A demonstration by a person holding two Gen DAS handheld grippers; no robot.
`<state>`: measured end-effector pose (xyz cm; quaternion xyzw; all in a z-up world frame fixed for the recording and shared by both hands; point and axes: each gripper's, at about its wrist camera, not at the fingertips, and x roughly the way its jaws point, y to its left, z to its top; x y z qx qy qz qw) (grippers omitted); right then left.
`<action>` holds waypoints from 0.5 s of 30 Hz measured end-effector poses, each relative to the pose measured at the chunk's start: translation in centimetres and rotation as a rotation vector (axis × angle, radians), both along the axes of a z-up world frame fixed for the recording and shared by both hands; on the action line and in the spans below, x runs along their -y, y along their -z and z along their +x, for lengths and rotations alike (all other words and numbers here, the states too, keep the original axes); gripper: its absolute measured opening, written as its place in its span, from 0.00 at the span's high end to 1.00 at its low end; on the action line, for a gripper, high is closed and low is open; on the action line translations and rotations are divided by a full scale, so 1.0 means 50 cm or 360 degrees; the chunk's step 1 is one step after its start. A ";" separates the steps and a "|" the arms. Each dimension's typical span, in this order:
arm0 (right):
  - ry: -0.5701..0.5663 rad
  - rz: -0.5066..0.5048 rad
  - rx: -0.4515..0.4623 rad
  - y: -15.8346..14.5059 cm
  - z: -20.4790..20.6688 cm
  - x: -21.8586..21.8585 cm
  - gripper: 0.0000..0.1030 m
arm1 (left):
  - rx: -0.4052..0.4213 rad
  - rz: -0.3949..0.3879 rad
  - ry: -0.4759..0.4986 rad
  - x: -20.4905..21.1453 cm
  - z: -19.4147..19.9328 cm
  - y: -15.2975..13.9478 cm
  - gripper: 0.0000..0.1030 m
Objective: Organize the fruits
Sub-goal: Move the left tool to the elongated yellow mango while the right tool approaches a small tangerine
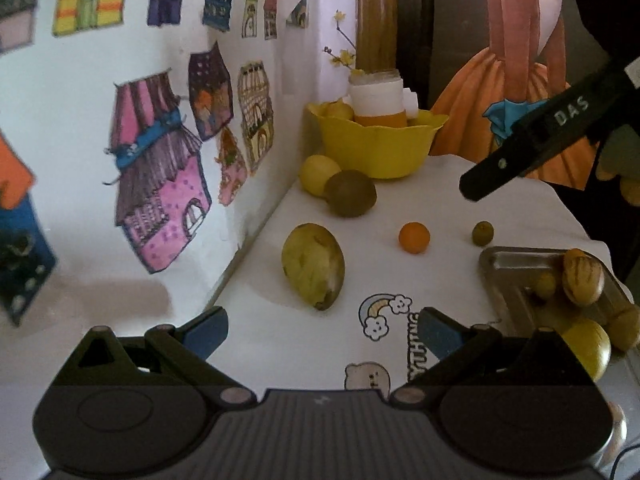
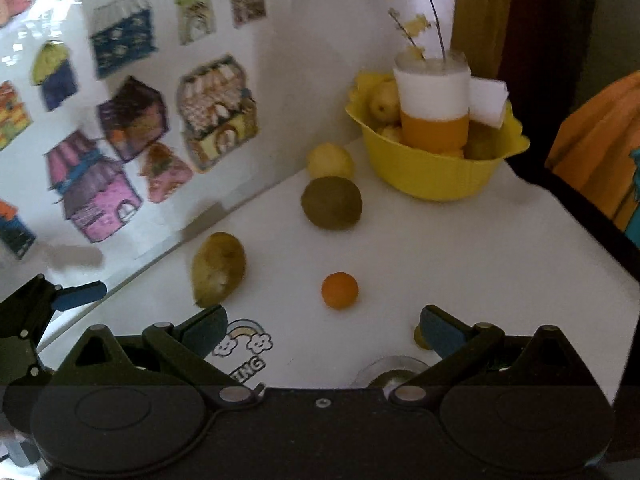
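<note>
Both grippers hang over the white table (image 2: 460, 248) with their jaws spread wide and nothing in them. Ahead of the left gripper (image 1: 322, 334), just past its jaws, lies a big yellow-green mango (image 1: 313, 266), so that one looks easiest for it to take. Further out sit a small orange (image 1: 414, 237) and a tiny green fruit (image 1: 482, 233), and beyond them a brown kiwi (image 1: 350, 193) touches a lemon (image 1: 318, 173). At the back stands the yellow bowl (image 1: 376, 152), which already has some yellow fruit around a white and orange cup (image 1: 378, 104). To the right of the left jaws is a metal tray (image 1: 516, 276) with more fruit piled in it, maybe the spot where the loose fruit should go, though it is hard to be sure. The right gripper (image 2: 322, 334) faces the small orange just in front of its jaws, so it may be lining up to pick that one
</note>
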<state>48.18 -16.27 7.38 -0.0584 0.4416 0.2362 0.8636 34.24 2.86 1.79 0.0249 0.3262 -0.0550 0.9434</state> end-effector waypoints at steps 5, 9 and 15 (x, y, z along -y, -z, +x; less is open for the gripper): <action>0.0039 0.0071 -0.0079 0.035 0.034 0.005 0.01 | 0.0010 -0.0005 -0.0009 0.000 0.029 0.014 0.00; 0.0057 0.0102 -0.0115 0.054 0.052 0.003 0.01 | 0.0023 -0.0010 -0.0019 -0.002 0.043 0.020 0.00; 0.0091 0.0160 -0.0166 0.070 0.075 0.003 0.01 | 0.0030 -0.0007 -0.0027 0.002 0.065 0.027 0.00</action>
